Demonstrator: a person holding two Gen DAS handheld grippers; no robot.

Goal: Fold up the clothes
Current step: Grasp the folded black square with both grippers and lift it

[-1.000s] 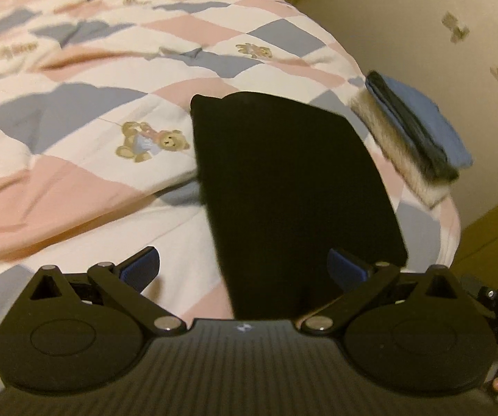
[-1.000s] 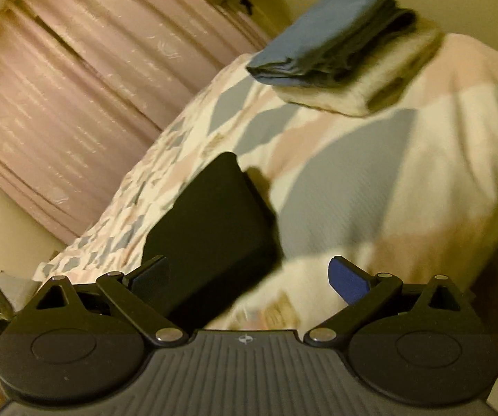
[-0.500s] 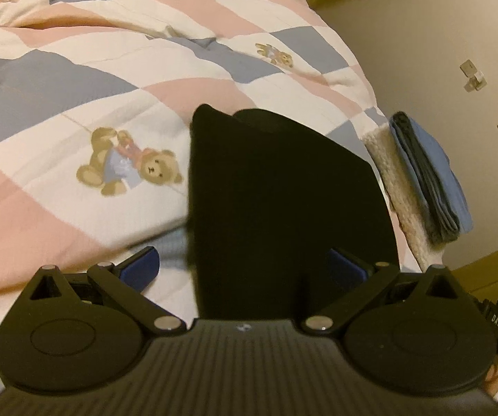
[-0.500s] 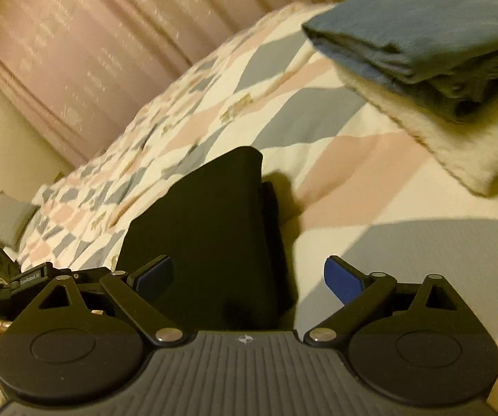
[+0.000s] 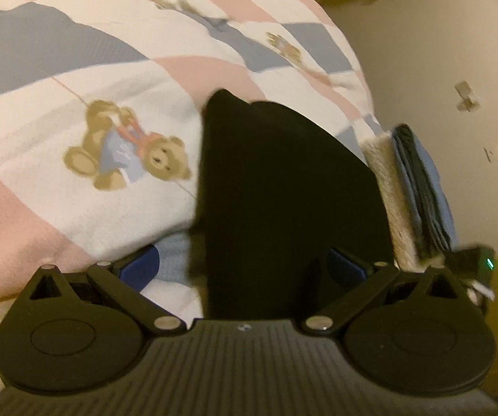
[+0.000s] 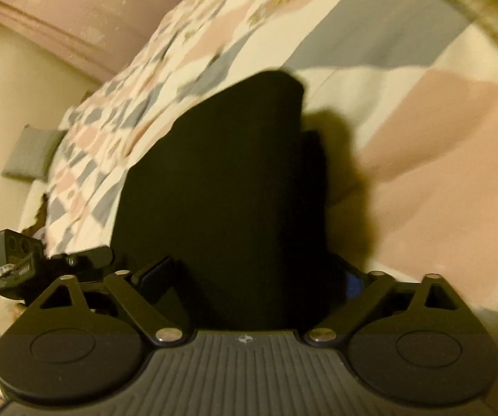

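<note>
My left tongs (image 5: 243, 265) and right tongs (image 6: 256, 279) both gape wide, empty, straddling the folded black garment (image 5: 283, 187) on the bed (image 5: 75, 86).

Bed with a patchwork quilt (image 5: 75, 79) — pink, grey-blue and cream blocks, rumpled in broad folds, printed teddy bears (image 5: 127, 154) scattered across the cream patches. On it lies a folded black garment (image 5: 283, 187), flat, roughly rectangular, layered edges showing along one side. Near the quilt's edge, just beside the black piece, sits a stack of folded clothes (image 5: 419, 197) — cream fleecy item at the bottom, dark grey and blue pieces on top. In the right wrist view the quilt (image 6: 439, 138) runs back toward pink curtains; the black garment (image 6: 221, 187) throws a shadow on a pink block.
</note>
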